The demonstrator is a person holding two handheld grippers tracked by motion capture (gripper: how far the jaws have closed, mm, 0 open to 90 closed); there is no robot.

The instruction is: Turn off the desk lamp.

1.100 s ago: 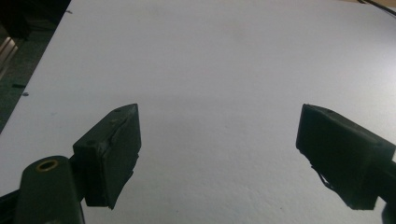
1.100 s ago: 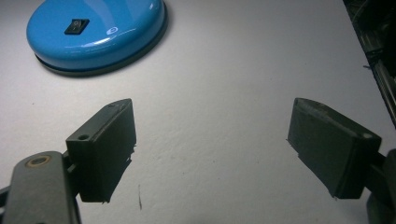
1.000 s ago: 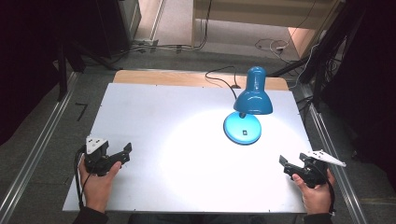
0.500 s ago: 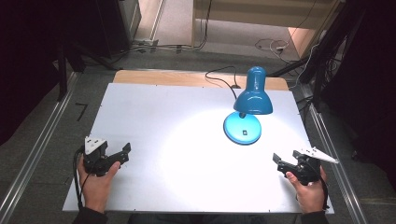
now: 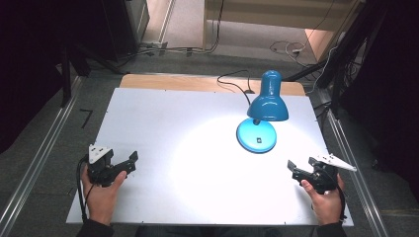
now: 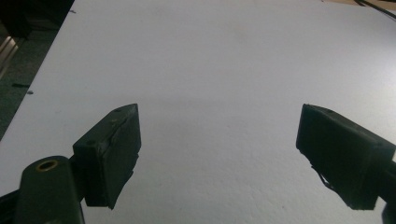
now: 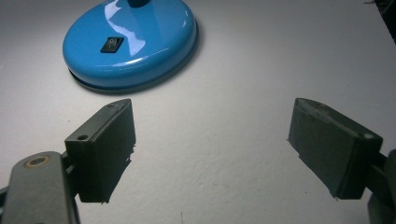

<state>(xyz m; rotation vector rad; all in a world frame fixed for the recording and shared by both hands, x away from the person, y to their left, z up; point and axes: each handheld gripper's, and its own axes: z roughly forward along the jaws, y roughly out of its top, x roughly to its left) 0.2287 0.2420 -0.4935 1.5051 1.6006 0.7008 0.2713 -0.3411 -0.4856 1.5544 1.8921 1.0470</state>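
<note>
A blue desk lamp (image 5: pixel 266 103) stands lit at the back right of the white table (image 5: pixel 163 123), its round base (image 5: pixel 256 135) carrying a black switch (image 7: pixel 111 44). My left gripper (image 5: pixel 129 162) rests near the front left corner, held in a hand, open and with nothing between its jaws. In the left gripper view its two black pads (image 6: pixel 112 154) stand wide apart over bare tabletop. My right gripper (image 5: pixel 292 167) sits near the front right, open, just short of the lamp base (image 7: pixel 130 39); its pads (image 7: pixel 105 147) hold nothing.
The lamp's black cable (image 5: pixel 234 81) runs off the back edge over a wooden strip (image 5: pixel 188 81). Metal rails (image 5: pixel 39 153) flank the table. A bright pool of light falls on the table's middle (image 5: pixel 207 148).
My right gripper has moved left and forward, toward the lamp base. The left gripper has stayed about where it was.
</note>
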